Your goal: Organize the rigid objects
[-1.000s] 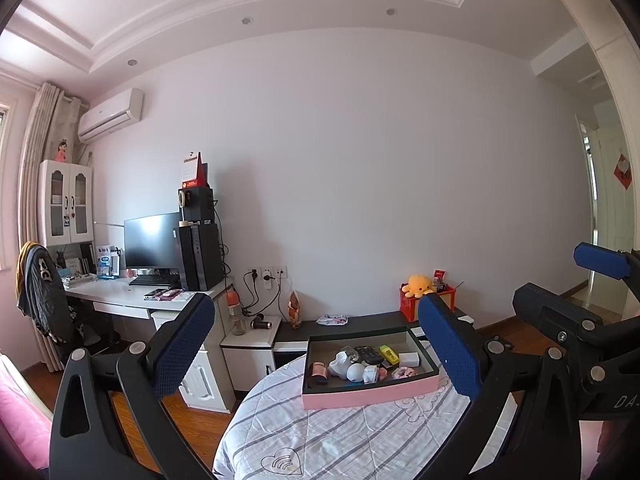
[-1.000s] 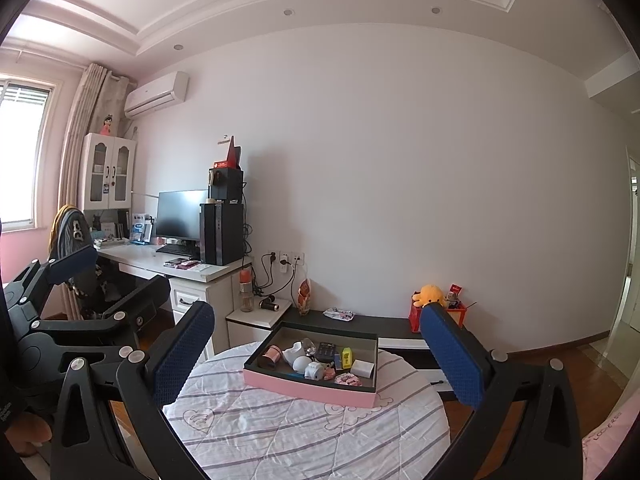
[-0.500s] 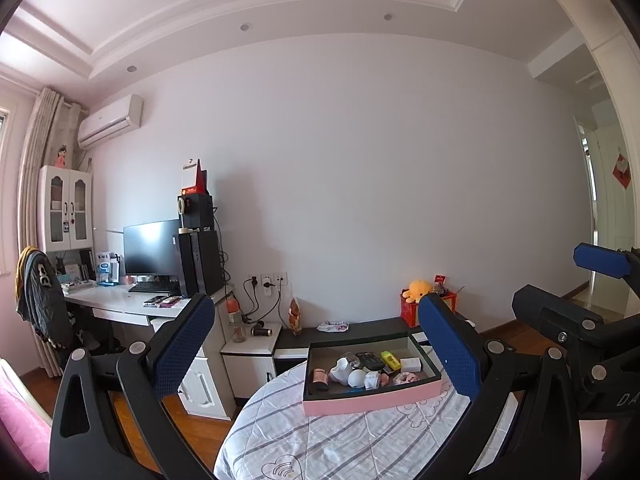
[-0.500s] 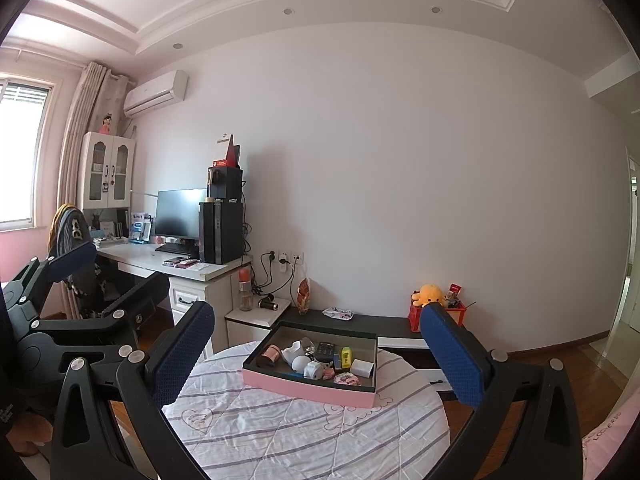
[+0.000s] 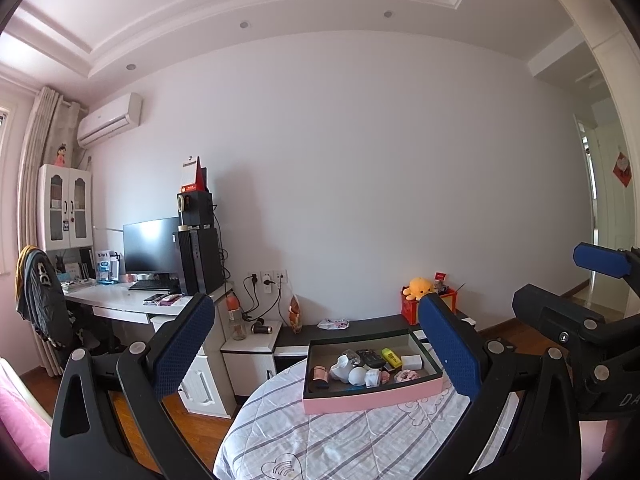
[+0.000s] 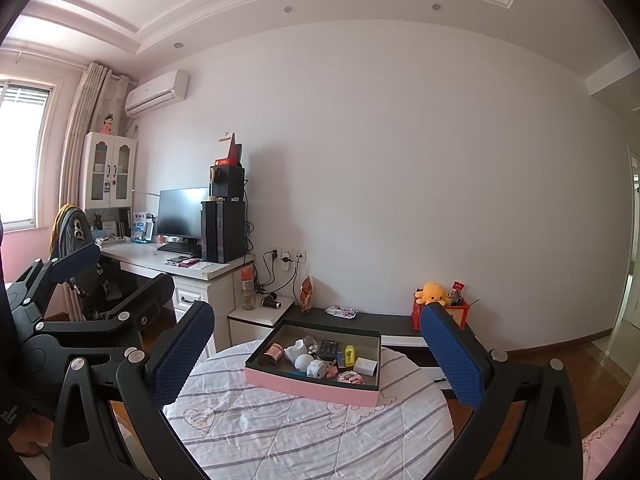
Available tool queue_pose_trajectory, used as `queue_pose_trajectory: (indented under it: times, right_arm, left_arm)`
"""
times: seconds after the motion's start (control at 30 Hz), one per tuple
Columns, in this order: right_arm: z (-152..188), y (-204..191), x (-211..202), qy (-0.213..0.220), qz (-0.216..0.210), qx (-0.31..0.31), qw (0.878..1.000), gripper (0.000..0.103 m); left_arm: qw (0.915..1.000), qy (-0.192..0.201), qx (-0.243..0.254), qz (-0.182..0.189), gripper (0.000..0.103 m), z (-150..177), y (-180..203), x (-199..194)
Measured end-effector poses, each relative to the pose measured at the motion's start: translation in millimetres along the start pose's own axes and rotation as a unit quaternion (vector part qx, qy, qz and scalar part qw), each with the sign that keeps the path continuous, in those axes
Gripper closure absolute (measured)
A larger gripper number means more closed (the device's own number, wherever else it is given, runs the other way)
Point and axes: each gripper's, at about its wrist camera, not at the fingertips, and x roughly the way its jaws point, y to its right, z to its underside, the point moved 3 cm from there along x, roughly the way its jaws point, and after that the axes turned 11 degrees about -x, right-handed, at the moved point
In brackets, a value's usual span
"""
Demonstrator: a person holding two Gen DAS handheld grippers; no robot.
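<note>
Right now you hold both tools up in the air, short of the round table (image 6: 280, 432) with its striped quilted cloth, and both are released: the left gripper (image 5: 316, 344) has its 2 blue pads spread wide with nothing between them, and the right gripper (image 6: 316, 344) stands the same way, empty. Your landmark is the pink tray (image 6: 308, 386), a shallow box with a dark inner wall, sitting on the far part of the table, well apart from both sets of fingers. Inside the tray lie the rigid objects in a loose cluster: a copper-coloured roll (image 6: 274, 350) toward its left end, a white cup-like piece (image 6: 296, 350) beside that, a black remote (image 6: 329, 348) near the back wall, a yellow item (image 6: 349, 354) just right of the remote, and a white block (image 6: 366, 366) toward the right end. From the left wrist view you see the right tool to the right of the tray; from the right wrist view the left tool sits left of it. Behind the tray, an orange plush toy (image 6: 432, 294) rests on a red box against the wall.
</note>
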Motion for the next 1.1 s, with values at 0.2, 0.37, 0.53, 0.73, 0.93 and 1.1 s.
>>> queue_pose_trajectory:
  times: [0.2,0.37,0.53,0.73,0.93,1.1]
  right_arm:
    - [0.9,1.3,-0.2,-0.001,-0.001,-0.001,1.0,0.0]
    - [1.4,2.5,-1.0,0.0,0.0,-0.001,1.0,0.0]
    - [1.2,1.7,-1.1,0.0,0.0,-0.001,1.0,0.0]
    - [1.7,2.6,-1.1,0.0,0.001,-0.002,1.0,0.0]
    - [0.4,1.1,-2.0,-0.001,0.001,-0.002,1.0,0.0]
    - [0.5,0.7,-1.9,-0.001,0.001,-0.002,1.0,0.0]
  left_arm:
    - [1.0,0.001,0.0,-0.001,0.0,-0.1,0.1,0.4]
    - [1.0,0.001,0.0,-0.001,0.0,-0.2,-0.1,0.6]
    - [1.0,0.002,0.0,-0.001,0.0,0.4,0.0,0.6]
    - [1.0,0.003,0.0,-0.001,0.0,0.8,-0.1,0.4]
    - [1.0,0.003,0.001,-0.002,0.0,2.0,-0.6,0.0]
    - [1.0,0.003,0.001,-0.003,0.0,3.1,-0.3,0.0]
